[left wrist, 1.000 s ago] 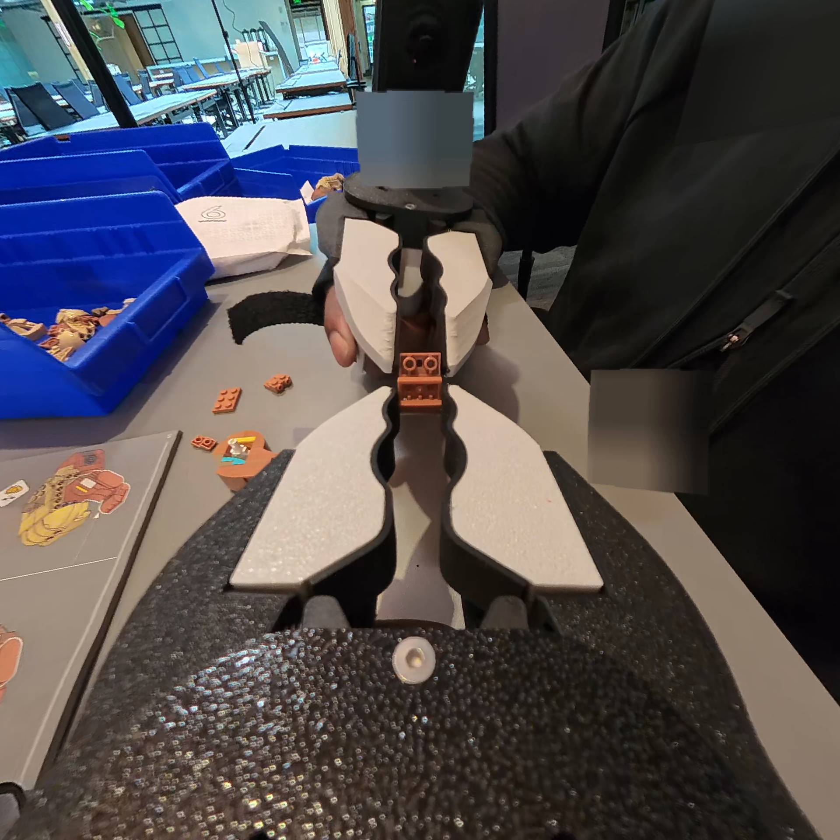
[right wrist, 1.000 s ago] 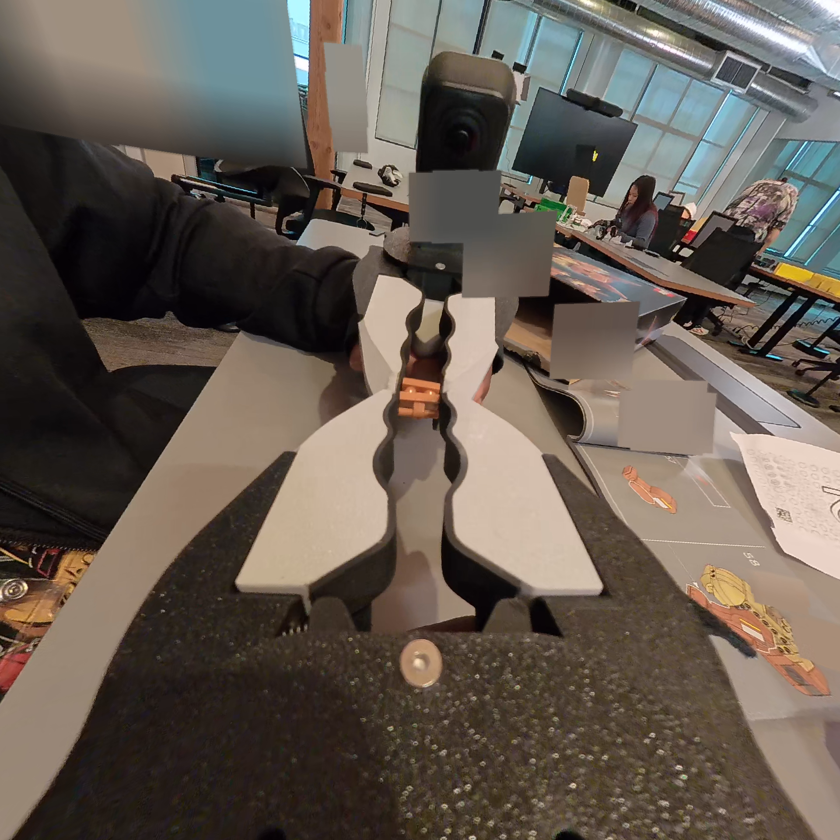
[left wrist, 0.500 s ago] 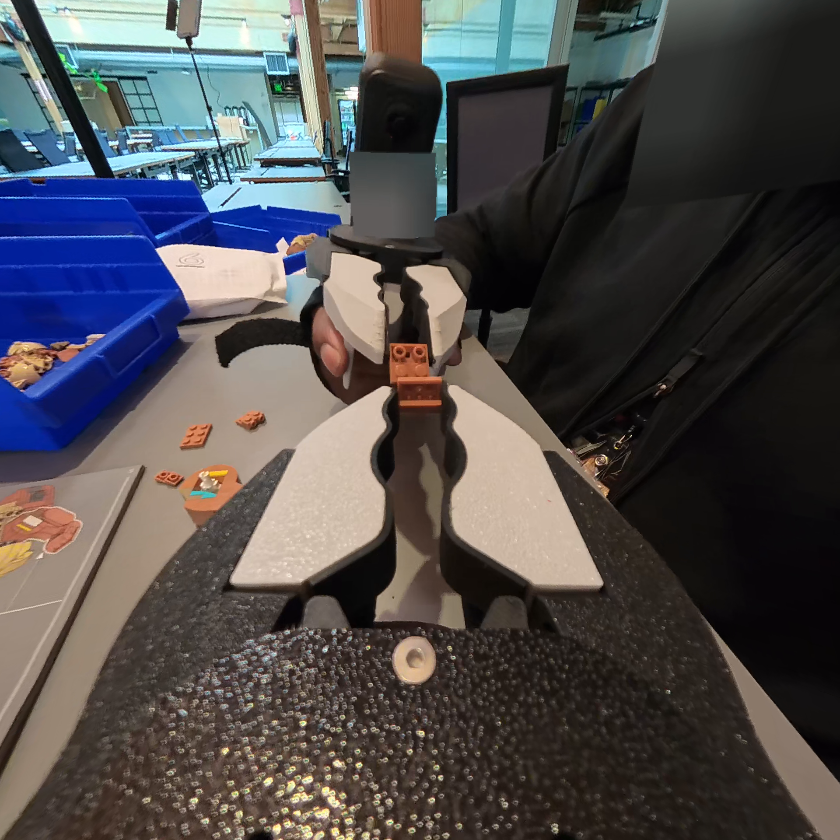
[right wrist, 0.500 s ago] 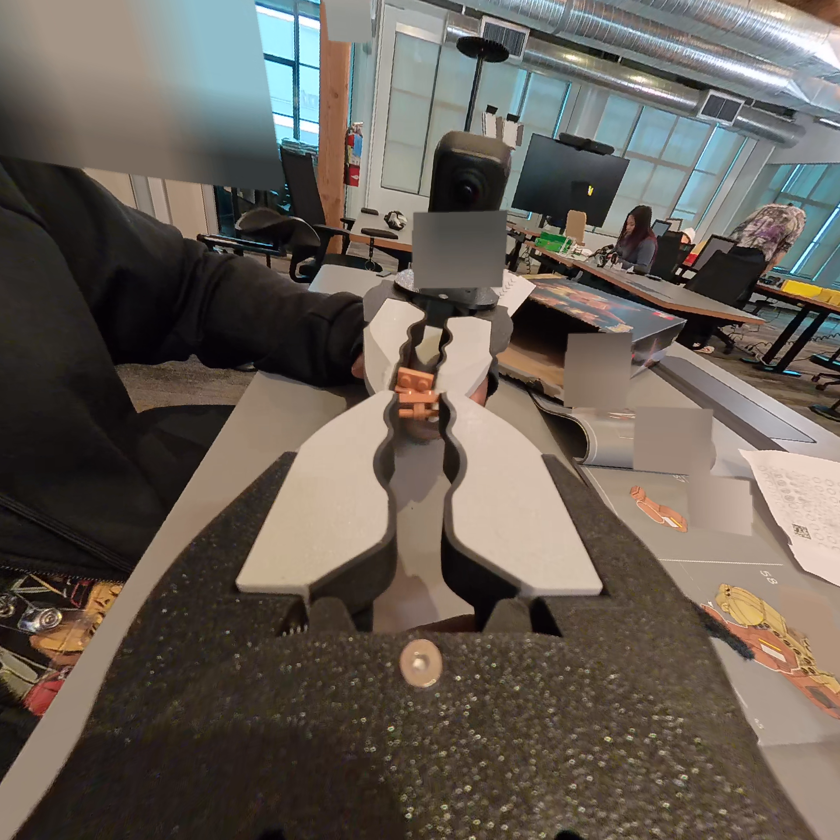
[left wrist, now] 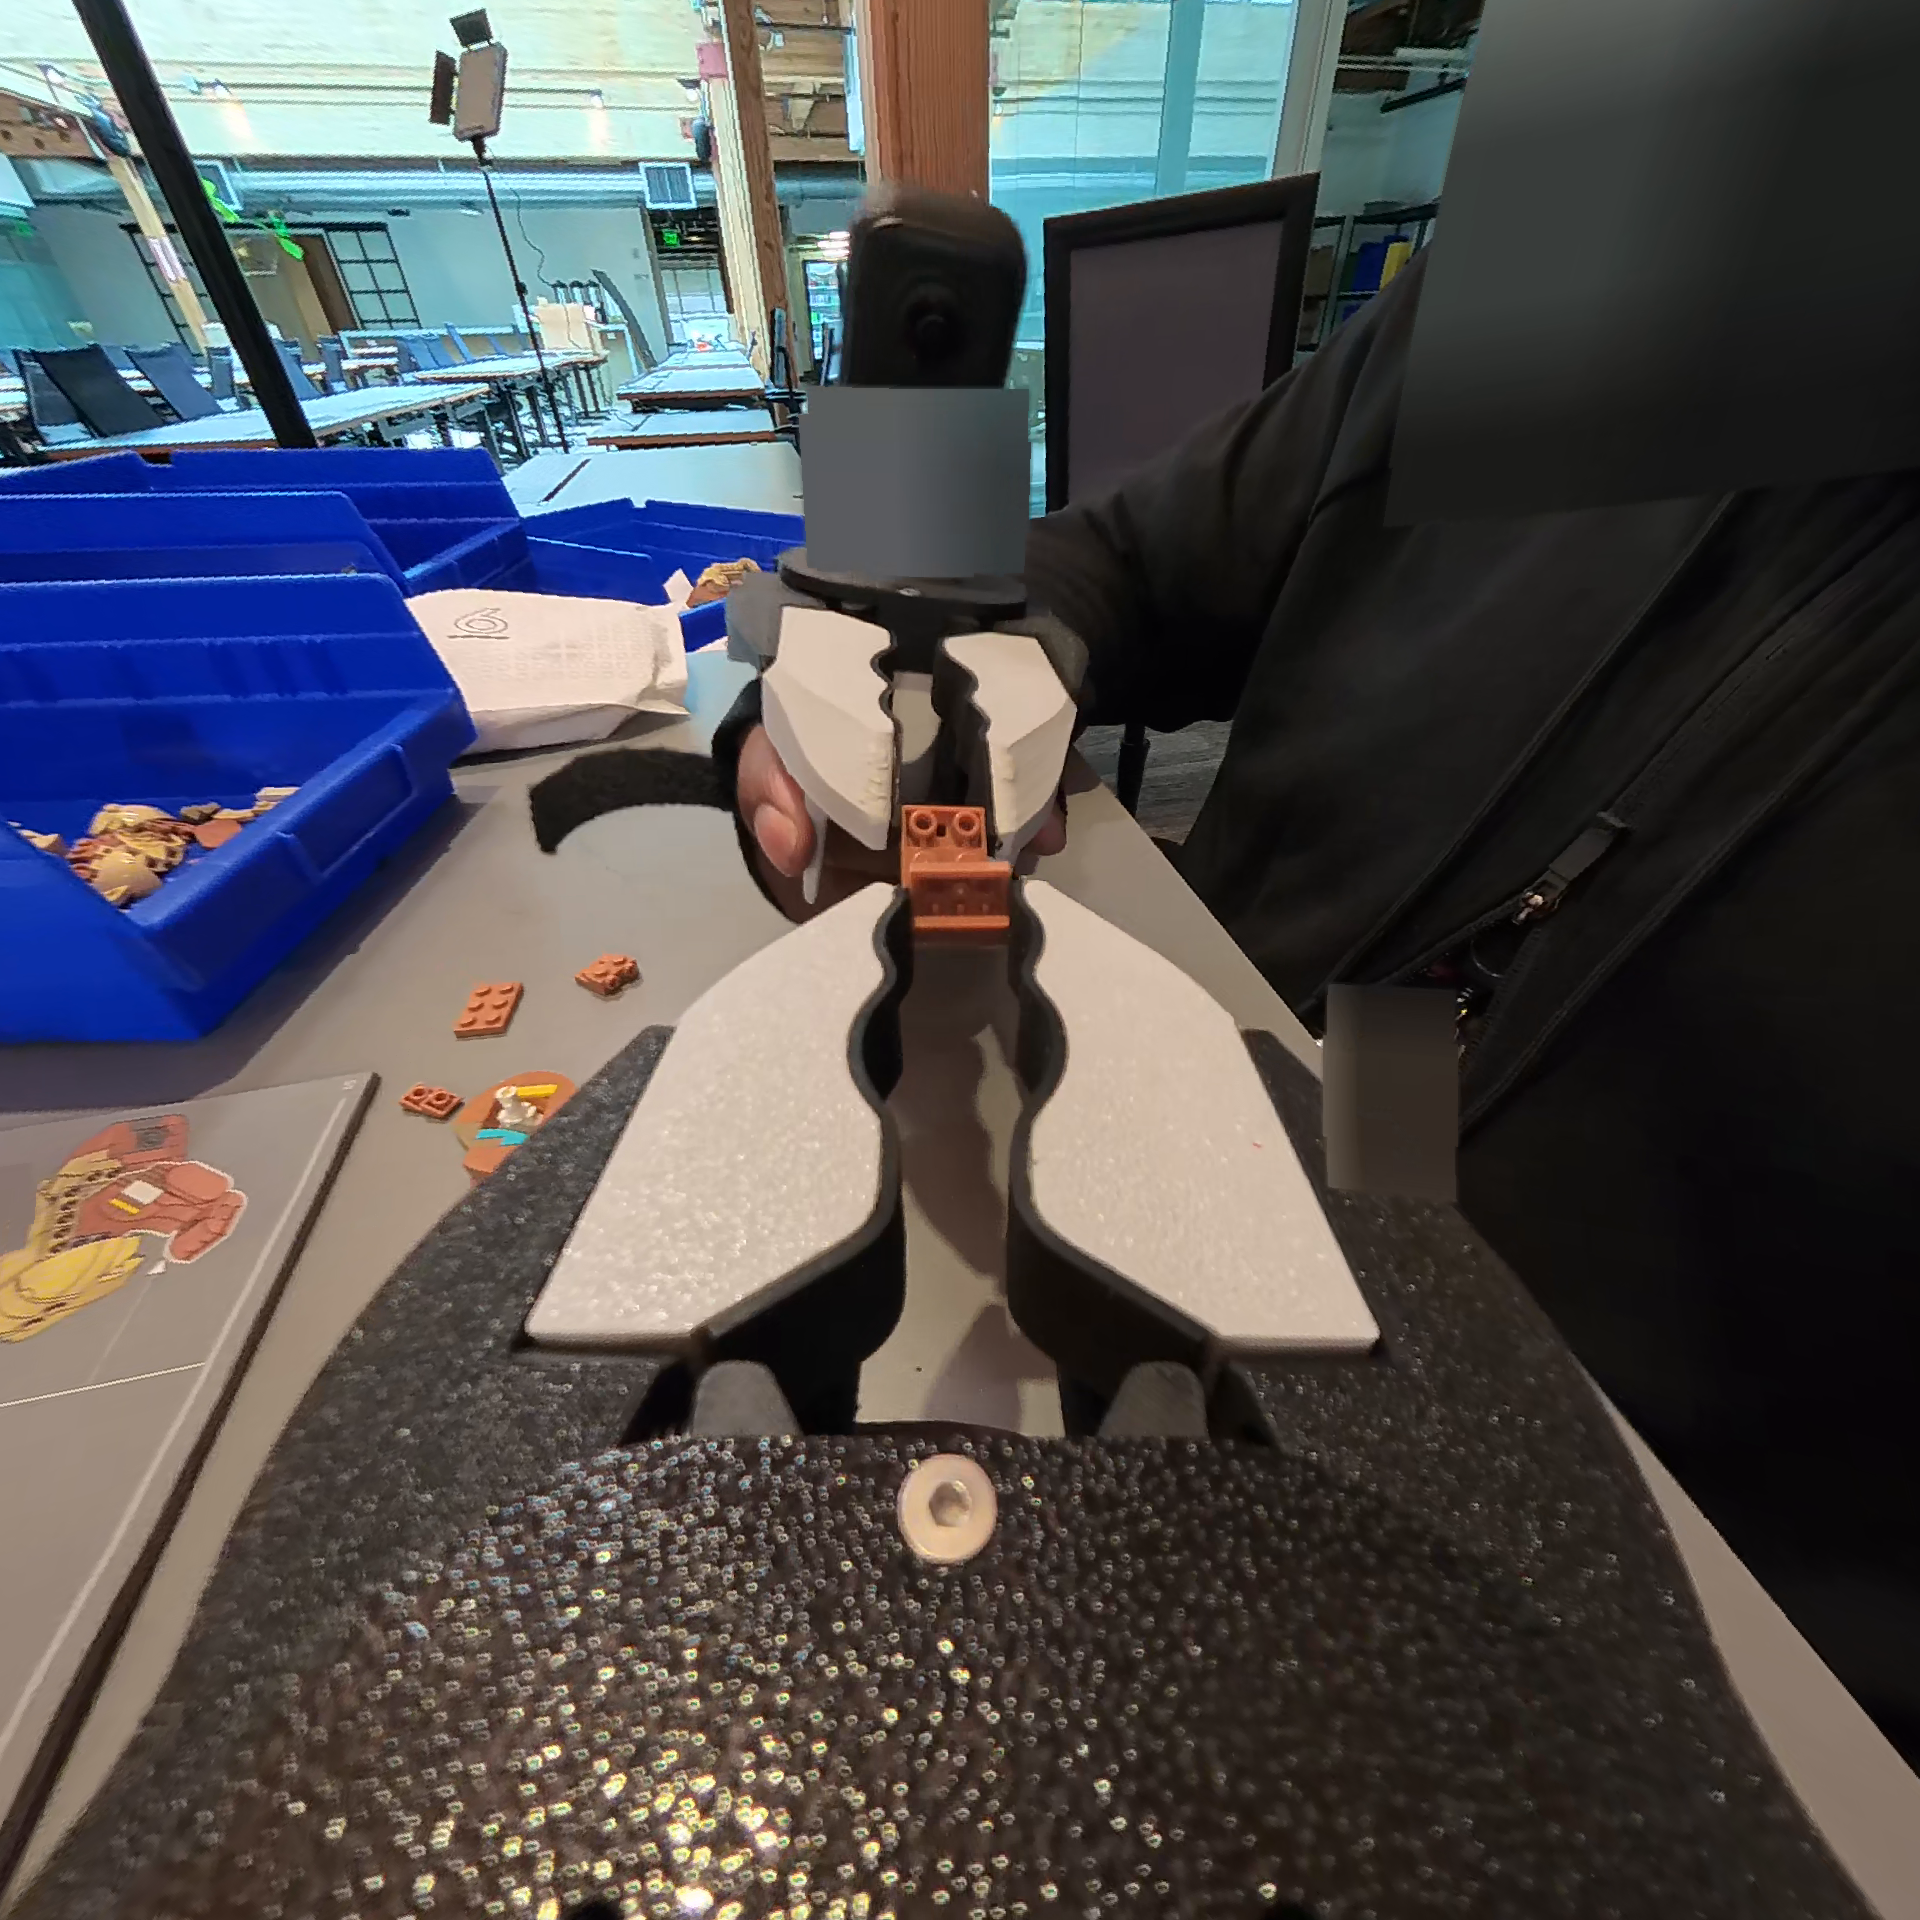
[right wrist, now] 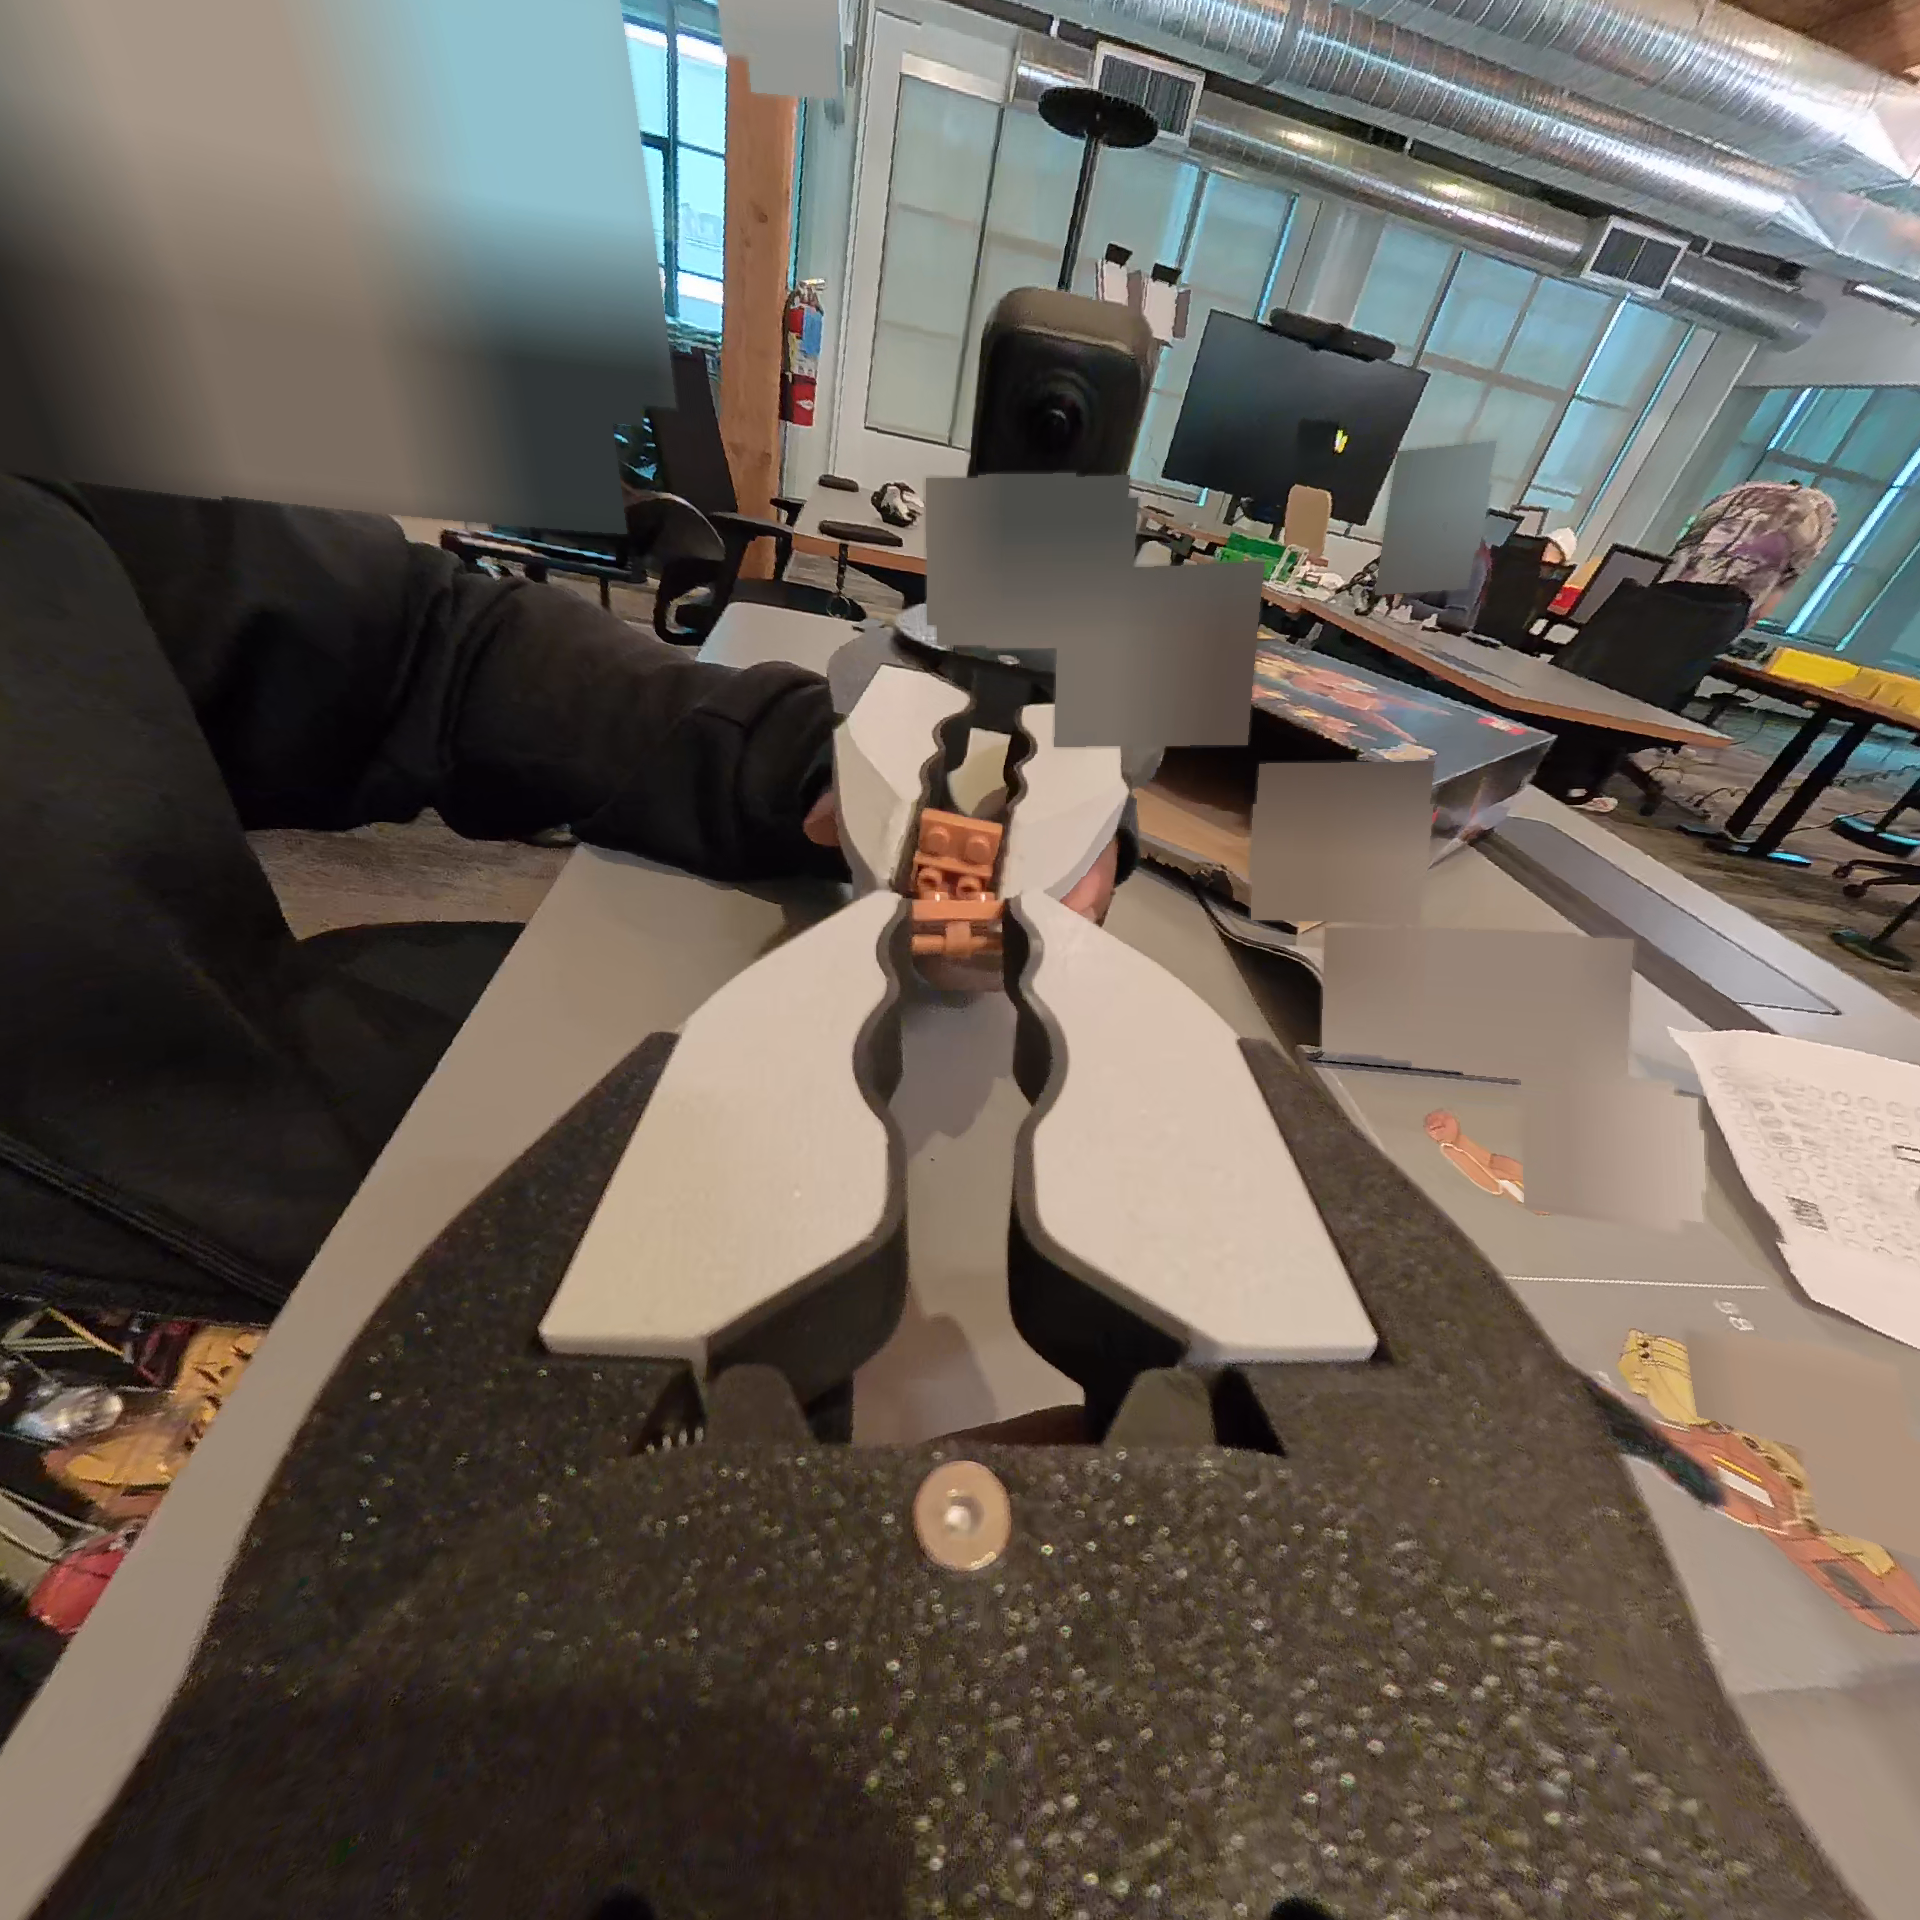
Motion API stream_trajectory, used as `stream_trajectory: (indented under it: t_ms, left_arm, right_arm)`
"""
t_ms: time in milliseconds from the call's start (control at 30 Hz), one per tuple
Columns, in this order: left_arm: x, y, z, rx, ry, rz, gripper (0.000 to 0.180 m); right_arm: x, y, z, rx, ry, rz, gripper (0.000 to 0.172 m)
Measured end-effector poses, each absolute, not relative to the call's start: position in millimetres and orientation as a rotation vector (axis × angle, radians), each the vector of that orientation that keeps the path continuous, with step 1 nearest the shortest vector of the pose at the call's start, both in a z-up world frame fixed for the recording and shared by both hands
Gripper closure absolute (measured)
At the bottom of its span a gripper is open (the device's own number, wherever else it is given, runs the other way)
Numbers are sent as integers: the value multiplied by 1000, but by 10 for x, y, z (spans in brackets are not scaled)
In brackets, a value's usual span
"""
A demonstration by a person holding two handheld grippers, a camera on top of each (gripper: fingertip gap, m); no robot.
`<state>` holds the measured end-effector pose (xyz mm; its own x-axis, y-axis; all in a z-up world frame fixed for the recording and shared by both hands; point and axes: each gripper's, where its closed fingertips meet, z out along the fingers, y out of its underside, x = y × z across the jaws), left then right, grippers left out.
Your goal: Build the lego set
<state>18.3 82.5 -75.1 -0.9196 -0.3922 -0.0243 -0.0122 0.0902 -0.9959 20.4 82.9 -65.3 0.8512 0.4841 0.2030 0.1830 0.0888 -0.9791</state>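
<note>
A: Between the earlier frames and this one, both grippers were raised a little off the grey table [left wrist: 665,894] and kept tip to tip; the two bricks were kept pressed together throughout.

B: What was held by the left gripper [left wrist: 954,902]?

A: A small brown brick [left wrist: 957,902] was clamped between its white fingertips [left wrist: 831,940], the jaws narrowed to about the brick's width, with both pads seen pressed on its sides.

B: And the right gripper [right wrist: 954,914]?

A: An orange-brown brick [right wrist: 954,930] was pinched at its tips in the same way, jaws nearly closed around it. In the left wrist view this second brick [left wrist: 943,831] was seen just behind and touching the first, studs turned toward the camera.

B: Where were the joined bricks placed?

A: They were held in the air above the table's near edge, between the two opposed grippers, in front of a person in a black jacket [left wrist: 1558,727].

B: What was seen around them?

A: To the left, loose brown plates [left wrist: 488,1010] and a small round part [left wrist: 509,1117] were scattered on the table, near blue bins [left wrist: 208,727] holding more pieces. A white paper bag [left wrist: 561,665] was laid beside the bins. An instruction booklet [left wrist: 125,1226] was spread at the left edge, and in the right wrist view a printed sheet [right wrist: 1808,1164] and a box [right wrist: 1392,717] were seen farther back.
</note>
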Motion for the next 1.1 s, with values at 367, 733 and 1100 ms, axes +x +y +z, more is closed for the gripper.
stream_trajectory:
  t_ms: [367, 733, 1100]
  left_arm:
    - [233, 867, -784, -415, 2084, -1827, 164]
    - [294, 866, -836, -507, 2116, -1803, 164]
    - [442, 916, -928, -767, 2128, -1819, 164]
  right_arm:
    - [182, 849, -719, -1487, -668, -28, 156]
    - [368, 918, -735, -1406, -778, -591, 156]
    - [508, 984, -800, -1309, -909, -1052, 156]
